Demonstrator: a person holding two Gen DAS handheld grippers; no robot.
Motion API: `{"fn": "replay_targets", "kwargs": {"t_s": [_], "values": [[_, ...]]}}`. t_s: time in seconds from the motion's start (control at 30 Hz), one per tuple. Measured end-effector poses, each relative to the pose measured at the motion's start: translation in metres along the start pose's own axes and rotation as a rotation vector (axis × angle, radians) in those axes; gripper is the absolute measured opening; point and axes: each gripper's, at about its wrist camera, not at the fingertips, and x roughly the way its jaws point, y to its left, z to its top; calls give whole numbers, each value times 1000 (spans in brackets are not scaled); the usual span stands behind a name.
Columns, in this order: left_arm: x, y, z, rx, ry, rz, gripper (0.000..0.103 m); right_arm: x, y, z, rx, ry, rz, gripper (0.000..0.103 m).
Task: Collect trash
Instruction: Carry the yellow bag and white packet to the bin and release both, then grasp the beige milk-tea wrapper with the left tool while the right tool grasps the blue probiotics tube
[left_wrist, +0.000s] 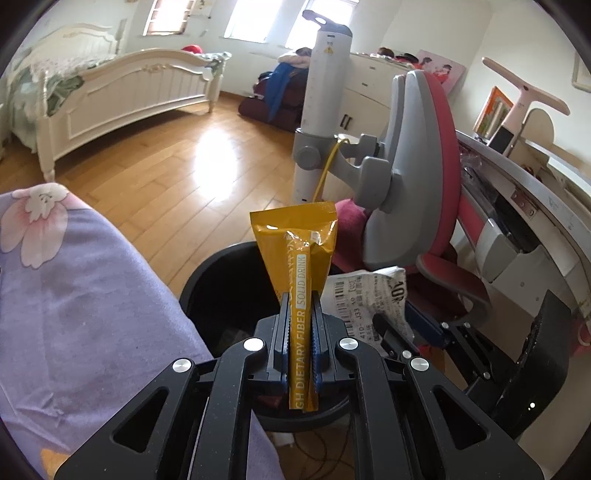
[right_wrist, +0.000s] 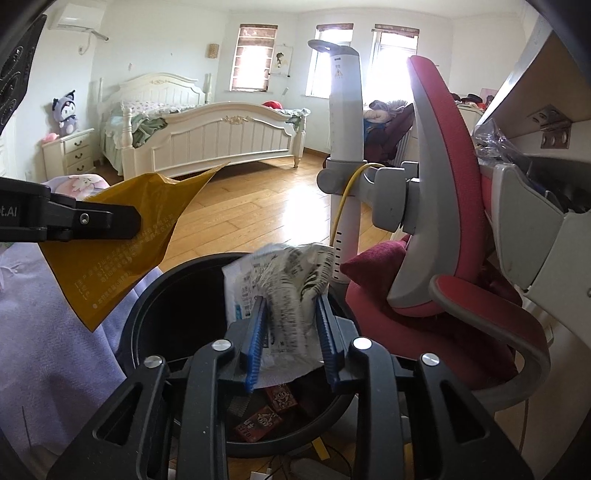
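Note:
A yellow drink-mix packet (left_wrist: 295, 236) stands up between the blue pads of my left gripper (left_wrist: 300, 295), which is shut on it. The packet hangs over the black round bin (left_wrist: 207, 269). From the right wrist view the same packet (right_wrist: 122, 258) sticks out of the left gripper at the left, above the bin's rim (right_wrist: 147, 295). My right gripper (right_wrist: 291, 299) has a crumpled white printed paper (right_wrist: 284, 273) between its pads, over the bin's mouth. The paper touches both pads and looks blurred. The paper (left_wrist: 365, 291) also shows right of the packet.
Red wrappers (right_wrist: 258, 424) lie in the bin's bottom. A red and grey chair (right_wrist: 443, 221) stands close on the right, with a white lamp pole (right_wrist: 343, 147) behind the bin. A purple floral blanket (left_wrist: 74, 295) borders the bin on the left. A desk (left_wrist: 535, 206) runs along the right.

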Motion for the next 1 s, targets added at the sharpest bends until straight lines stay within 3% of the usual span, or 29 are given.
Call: {"fn": "replay_targets", "kwargs": {"t_s": [0.07, 0.1, 0.13, 0.37, 0.43, 0.6, 0.73, 0.87, 1.0], "values": [[-3, -3, 2, 15, -15, 45, 51, -3, 0, 0, 2, -11, 6, 55], [-8, -2, 1, 13, -37, 64, 77, -5, 0, 0, 4, -21, 8, 60], [-15, -2, 2, 10, -66, 74, 81, -7, -1, 0, 5, -31, 13, 64], [-61, 9, 5, -1, -151, 151, 82, -13, 6, 2, -9, -48, 55, 64], [-82, 16, 3, -7, -198, 204, 91, -17, 10, 6, -16, -56, 76, 64], [-147, 52, -1, -69, -320, 356, 93, -26, 26, 23, -42, -82, 161, 64], [-202, 100, -17, -218, -411, 414, 93, -35, 50, 43, -92, -93, 297, 64], [-255, 152, -47, -428, -499, 570, 93, -41, 84, 72, -162, -91, 458, 63], [-286, 200, -67, -546, -484, 665, 98, -41, 115, 103, -189, -52, 623, 56]]}}
